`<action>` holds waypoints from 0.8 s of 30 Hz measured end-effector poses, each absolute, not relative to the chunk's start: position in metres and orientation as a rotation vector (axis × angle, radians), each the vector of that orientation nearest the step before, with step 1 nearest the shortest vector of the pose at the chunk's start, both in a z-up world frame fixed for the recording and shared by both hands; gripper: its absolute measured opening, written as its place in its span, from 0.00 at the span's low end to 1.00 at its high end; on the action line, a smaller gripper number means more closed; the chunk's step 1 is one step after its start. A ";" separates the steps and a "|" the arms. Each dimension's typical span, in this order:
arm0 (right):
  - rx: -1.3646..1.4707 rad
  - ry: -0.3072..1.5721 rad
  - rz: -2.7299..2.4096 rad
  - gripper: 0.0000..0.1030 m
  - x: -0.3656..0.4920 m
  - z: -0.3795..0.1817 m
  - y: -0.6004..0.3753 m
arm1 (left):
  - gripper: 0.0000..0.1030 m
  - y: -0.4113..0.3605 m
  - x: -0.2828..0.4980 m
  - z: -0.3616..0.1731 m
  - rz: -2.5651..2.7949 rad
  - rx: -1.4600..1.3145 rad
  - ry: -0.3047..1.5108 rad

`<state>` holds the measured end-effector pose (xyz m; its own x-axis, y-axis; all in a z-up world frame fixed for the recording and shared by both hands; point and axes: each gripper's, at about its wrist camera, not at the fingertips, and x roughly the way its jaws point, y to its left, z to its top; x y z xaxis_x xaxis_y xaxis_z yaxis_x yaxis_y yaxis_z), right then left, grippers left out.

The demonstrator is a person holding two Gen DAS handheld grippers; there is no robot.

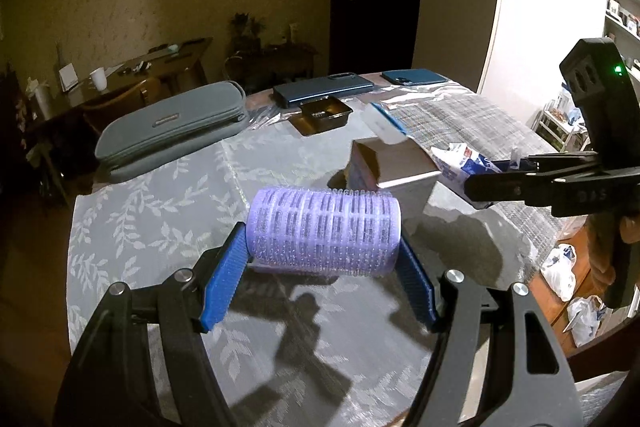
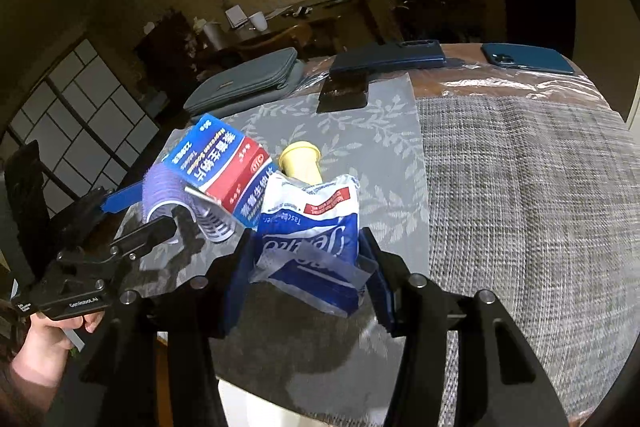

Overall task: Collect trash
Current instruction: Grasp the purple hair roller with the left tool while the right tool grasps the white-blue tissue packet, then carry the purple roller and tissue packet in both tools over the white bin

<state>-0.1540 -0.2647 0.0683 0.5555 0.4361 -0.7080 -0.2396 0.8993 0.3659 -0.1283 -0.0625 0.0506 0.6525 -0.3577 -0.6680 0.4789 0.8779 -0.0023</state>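
Tablecloth (image 2: 360, 131) half behind held packet (image 2: 316, 239)

1. We see a lilac bristled plastic hair roller (image 1: 323, 230).
2. We see a blue, red and white cardboard medicine box (image 2: 218, 169).
3. We see a grey tablecloth with a pale leaf pattern (image 1: 168, 211).
4. We see a blue-and-white crumpled tissue packet (image 2: 316, 239).

Cup (image 2: 301, 163) half hidden behind pack (image 2: 316, 227). Roller (image 2: 180, 211) partly covered by box (image 2: 222, 163). Box (image 1: 384, 163) blurred in left view, print unreadable. Tray (image 2: 344, 93) partly under phone (image 2: 392, 61). Desk (image 2: 520, 187) cut by frame edge.
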 end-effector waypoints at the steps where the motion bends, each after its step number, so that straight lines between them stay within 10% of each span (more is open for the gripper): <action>1: 0.233 0.898 0.403 0.49 -0.156 0.068 -0.265 | 0.69 -0.063 -0.130 0.051 -0.476 0.180 0.717; 24: 0.219 0.918 0.419 0.49 -0.183 0.064 -0.275 | 0.69 -0.076 -0.153 0.050 -0.476 0.184 0.735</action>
